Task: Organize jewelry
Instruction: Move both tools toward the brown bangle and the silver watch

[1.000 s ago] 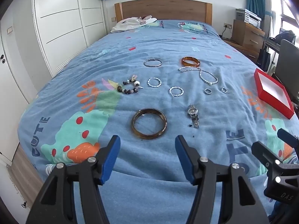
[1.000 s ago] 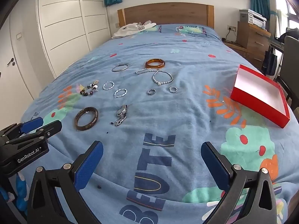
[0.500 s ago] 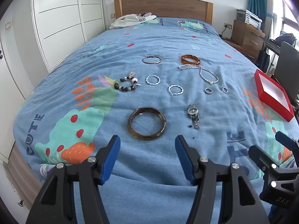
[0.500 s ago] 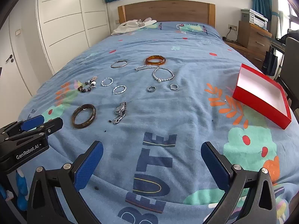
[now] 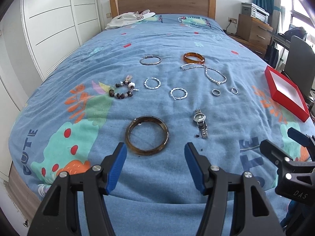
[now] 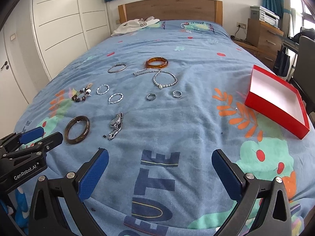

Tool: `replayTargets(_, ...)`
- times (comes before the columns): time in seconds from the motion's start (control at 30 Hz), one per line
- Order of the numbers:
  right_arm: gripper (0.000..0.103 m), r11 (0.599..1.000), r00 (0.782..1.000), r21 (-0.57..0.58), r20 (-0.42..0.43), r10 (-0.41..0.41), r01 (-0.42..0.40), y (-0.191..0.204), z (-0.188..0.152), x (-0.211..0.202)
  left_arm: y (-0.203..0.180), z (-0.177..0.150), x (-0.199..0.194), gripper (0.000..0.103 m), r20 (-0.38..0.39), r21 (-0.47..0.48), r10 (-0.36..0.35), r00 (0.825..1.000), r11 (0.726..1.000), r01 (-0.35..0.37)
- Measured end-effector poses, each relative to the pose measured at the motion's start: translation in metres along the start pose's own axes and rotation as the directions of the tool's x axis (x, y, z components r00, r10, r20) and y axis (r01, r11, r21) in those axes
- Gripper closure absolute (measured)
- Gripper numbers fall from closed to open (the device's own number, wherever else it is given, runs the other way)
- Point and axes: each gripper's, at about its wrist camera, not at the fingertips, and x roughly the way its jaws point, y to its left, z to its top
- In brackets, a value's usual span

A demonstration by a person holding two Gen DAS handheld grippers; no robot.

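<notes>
Jewelry laid out on the bed (image 5: 78, 63), all pieces apart from each other, none in the red box (image 6: 275, 96) yet. Box sits open and empty at the bed's right edge.

Left gripper (image 5: 155, 153) spread wide, holding nothing, hovering over the foot edge of the bed, lined up on the dark brown bangle (image 5: 147, 135) just ahead of its fingertips. Right gripper (image 6: 160, 160) also spread wide, empty, over the foot edge further right, nothing between its fingers.

Other pieces: watch (image 5: 200, 122) just right of the bangle, beaded bracelet (image 5: 123, 90) toward the left edge, two twisted silver hoops (image 5: 152, 83) mid-bed, two small rings (image 5: 216, 92), pearl necklace (image 5: 214, 75), amber bangle (image 5: 194, 57) and thin silver bangle (image 5: 150, 60) further toward the headboard.

Step in hand, judged: first pick, likely the dark bangle with the left.

How to do it well: lower the tips onto one side of the rim, one finger inside the ring and one outside, not across the full hoop. Blanket is soft and wrinkled, so press in slightly to get under the edge. Close firmly, surface looks smooth and may slip. Lift straight, carry across to the box, clear of the watch. Small black bits lie near the watch strap; can't tell what they are.
</notes>
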Motion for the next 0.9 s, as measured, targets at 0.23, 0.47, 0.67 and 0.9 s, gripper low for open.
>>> replayTargets(0.23, 0.001, 1.000, 1.000, -0.020, -0.019, -0.005, 0.005, -0.002, 0.004, 0.013, 0.000, 0.013, 0.010, 0.044, -0.008, -0.018, -0.015, 1.000, 1.000, 0.015)
replayTargets(0.47, 0.001, 1.000, 1.000, -0.007, -0.020, -0.002, 0.002, -0.009, 0.015, 0.024, 0.001, 0.019, 0.026, 0.044, -0.029, -0.050, -0.035, 0.999, 0.998, 0.034)
replayTargets(0.67, 0.001, 1.000, 1.000, 0.003, -0.020, -0.014, 0.014, -0.016, 0.021, 0.032, -0.002, 0.021, 0.036, 0.044, -0.035, -0.050, -0.043, 0.998, 0.998, 0.041)
replayTargets(0.9, 0.001, 1.000, 0.999, 0.015, -0.041, 0.002, -0.001, -0.018, 0.021, 0.042, -0.001, 0.021, 0.043, 0.044, -0.038, -0.047, -0.033, 0.999, 0.998, 0.031)
